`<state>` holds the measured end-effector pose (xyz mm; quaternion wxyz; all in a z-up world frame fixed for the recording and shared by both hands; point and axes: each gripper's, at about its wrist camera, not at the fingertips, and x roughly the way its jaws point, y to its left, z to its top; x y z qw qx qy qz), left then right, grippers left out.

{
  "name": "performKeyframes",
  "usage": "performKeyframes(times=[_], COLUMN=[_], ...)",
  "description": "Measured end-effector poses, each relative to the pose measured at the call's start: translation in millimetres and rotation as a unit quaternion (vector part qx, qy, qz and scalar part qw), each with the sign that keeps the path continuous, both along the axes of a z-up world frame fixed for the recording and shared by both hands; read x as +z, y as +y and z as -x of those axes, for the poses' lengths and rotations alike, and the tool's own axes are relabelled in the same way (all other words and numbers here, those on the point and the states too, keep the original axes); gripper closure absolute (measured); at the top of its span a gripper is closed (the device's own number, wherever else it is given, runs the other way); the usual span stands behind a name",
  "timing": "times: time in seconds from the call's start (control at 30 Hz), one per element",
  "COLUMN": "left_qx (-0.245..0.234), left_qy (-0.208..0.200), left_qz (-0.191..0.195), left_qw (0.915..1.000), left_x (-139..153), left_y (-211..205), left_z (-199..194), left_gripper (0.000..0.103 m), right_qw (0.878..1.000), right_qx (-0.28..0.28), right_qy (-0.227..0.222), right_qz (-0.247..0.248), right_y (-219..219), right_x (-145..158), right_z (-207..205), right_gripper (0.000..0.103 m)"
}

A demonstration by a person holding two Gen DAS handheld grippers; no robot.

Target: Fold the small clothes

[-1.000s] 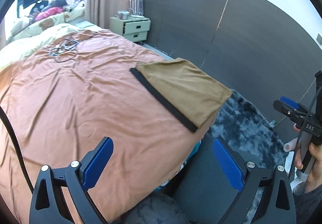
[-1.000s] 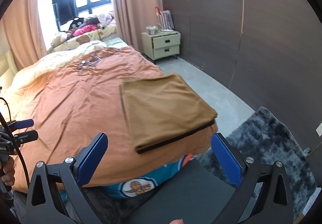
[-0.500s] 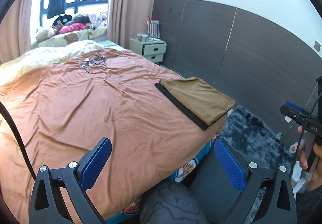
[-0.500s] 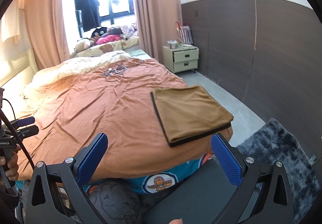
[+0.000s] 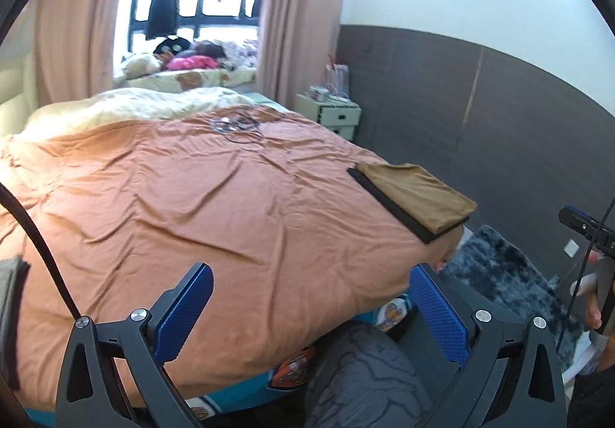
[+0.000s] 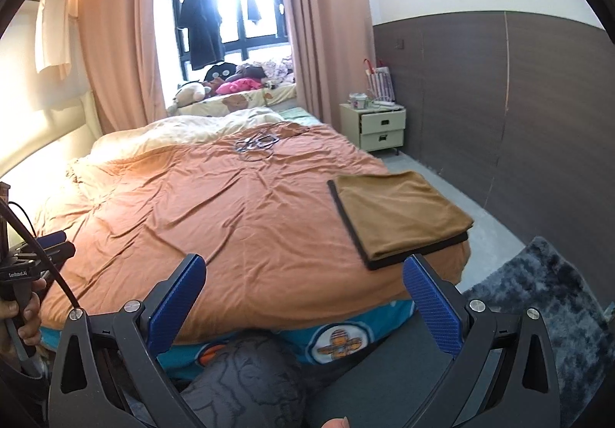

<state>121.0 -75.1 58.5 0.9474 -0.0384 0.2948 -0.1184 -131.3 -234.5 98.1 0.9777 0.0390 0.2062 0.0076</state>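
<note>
The folded brown cloth (image 6: 399, 214) lies flat on the orange blanket (image 6: 230, 220) of the bed, near the bed's right corner by the dark wall. It has a black strip along its left side and its front side. Nothing touches it.

The left claw (image 5: 309, 307) is wide open, with its two blue fingers (image 5: 184, 309) far apart — nothing is between them. It hangs over the near edge of the bed, well away from the cloth. The right claw (image 6: 303, 303) is wide open too and holds nothing. Its right finger (image 6: 432, 305) sits just in front of the cloth's near corner in the picture, but I cannot tell if they touch.

A hand (image 6: 23, 312) grips the left claw's handle at the left side of the right view. Some black wires (image 6: 255, 145) lie farther up the bed. A small drawer stand (image 6: 378, 124) stands by the wall, and a fuzzy grey rug (image 6: 538, 297) lies on the floor beside the bed.
</note>
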Motion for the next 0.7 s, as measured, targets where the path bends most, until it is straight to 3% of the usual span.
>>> performKeyframes(times=[0.33, 0.53, 0.7], left_qx=[0.038, 0.054, 0.059], left_qy=[-0.034, -0.046, -0.053], left_qz=[-0.014, -0.029, -0.018], left_qw=[0.9986, 0.9971, 0.9967], left_x=[-6.5, -17.3, -24.8], left_y=[34.1, 36.4, 36.2], left_z=[56.9, 84.8, 101.9], left_gripper=[0.0, 0.0, 0.0], right_qw=[1.0, 1.0, 0.999], right_qx=[0.016, 0.028, 0.033], right_qy=[-0.01, -0.008, -0.003], right_qz=[0.003, 0.003, -0.005], right_y=[35.9, 53.6, 60.7], right_x=[-31.1, -46.3, -58.0], right_z=[7.2, 9.2, 10.7], right_gripper=[0.0, 0.0, 0.0])
